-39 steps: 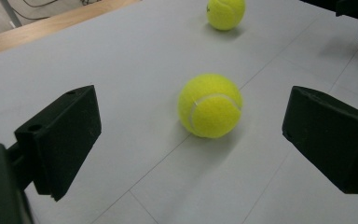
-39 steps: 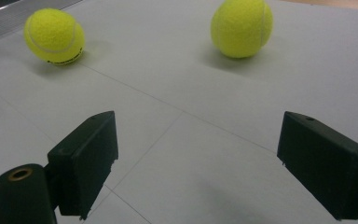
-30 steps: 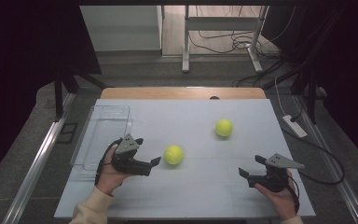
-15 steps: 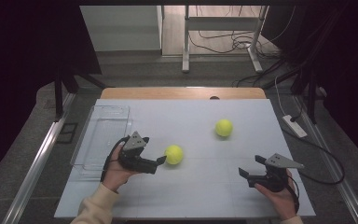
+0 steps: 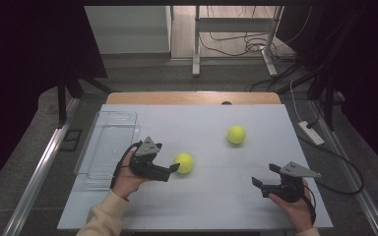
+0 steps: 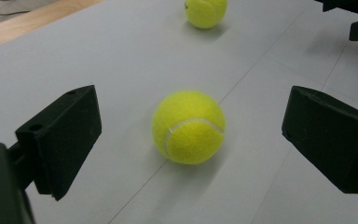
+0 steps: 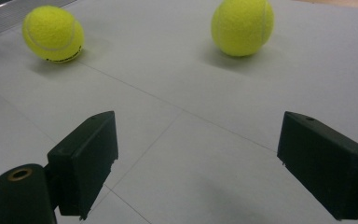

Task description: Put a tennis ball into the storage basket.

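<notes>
The left gripper, blocky black jaws wide apart and holding nothing, faces a fuzzy round ball on the smooth white table; the right gripper, near right, gapes empty too.

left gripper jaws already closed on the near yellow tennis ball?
No: in the left gripper view the left gripper jaws stand wide apart, with the near yellow tennis ball lying on the white table between them, untouched.

In the left gripper view, the far ball is cut off by the top edge, and the other gripper is clipped at the top right corner. In the high view, the sleeve runs off the bottom edge. The clear tray is too faint to see inside.
</notes>
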Demonstrator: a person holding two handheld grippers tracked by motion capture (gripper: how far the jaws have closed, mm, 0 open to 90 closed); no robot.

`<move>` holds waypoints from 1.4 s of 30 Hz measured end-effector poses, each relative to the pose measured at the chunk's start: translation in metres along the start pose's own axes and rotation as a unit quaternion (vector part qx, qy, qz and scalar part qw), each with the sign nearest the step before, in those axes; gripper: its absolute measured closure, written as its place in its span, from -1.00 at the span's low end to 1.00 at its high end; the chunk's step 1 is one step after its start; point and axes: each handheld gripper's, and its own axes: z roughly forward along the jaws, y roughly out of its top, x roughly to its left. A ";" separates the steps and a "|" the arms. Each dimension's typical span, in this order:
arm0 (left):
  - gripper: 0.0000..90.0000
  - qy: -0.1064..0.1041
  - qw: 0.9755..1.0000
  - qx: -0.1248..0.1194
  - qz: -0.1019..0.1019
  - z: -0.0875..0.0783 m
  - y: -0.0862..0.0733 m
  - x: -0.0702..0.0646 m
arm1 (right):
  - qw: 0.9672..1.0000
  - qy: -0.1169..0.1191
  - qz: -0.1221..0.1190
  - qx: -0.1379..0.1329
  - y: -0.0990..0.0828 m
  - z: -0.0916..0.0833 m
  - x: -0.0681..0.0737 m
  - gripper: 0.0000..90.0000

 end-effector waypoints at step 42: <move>-0.88 -0.009 0.999 0.050 0.011 0.038 0.023 0.004 | 1.000 0.002 0.003 0.001 0.000 0.001 0.001 -0.72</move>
